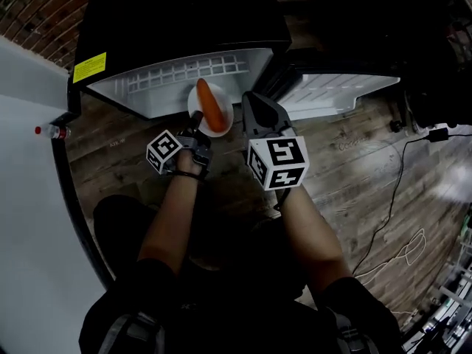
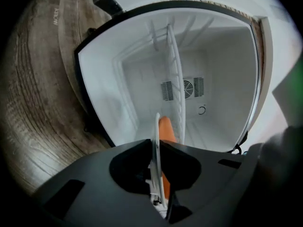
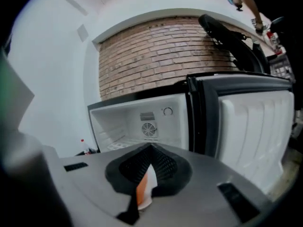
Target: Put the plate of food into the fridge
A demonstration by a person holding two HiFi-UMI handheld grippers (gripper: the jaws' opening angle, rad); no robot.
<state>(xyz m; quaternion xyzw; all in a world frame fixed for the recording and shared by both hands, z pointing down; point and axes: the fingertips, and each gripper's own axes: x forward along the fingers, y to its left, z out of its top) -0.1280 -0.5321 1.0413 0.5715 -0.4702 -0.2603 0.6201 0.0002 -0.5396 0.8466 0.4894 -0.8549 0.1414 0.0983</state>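
Observation:
A white plate [image 1: 221, 120] carries an orange carrot [image 1: 210, 103] right in front of the open black fridge [image 1: 184, 21]. My left gripper [image 1: 198, 130] is shut on the plate's near rim. In the left gripper view the plate [image 2: 156, 141] stands edge-on between the jaws, the carrot [image 2: 166, 129] beside it, facing the white fridge interior [image 2: 213, 60]. My right gripper [image 1: 251, 108] hovers by the plate's right edge, jaws together. In the right gripper view a sliver of orange and white shows low in the slit behind its tips [image 3: 150, 148].
The fridge door [image 1: 339, 91] hangs open to the right. A wire shelf [image 2: 176, 74] crosses the interior. A small red-capped bottle [image 1: 51, 131] stands by the white wall at left. Cables [image 1: 398, 198] trail over the wooden floor at right. A brick wall [image 3: 156, 51] rises behind.

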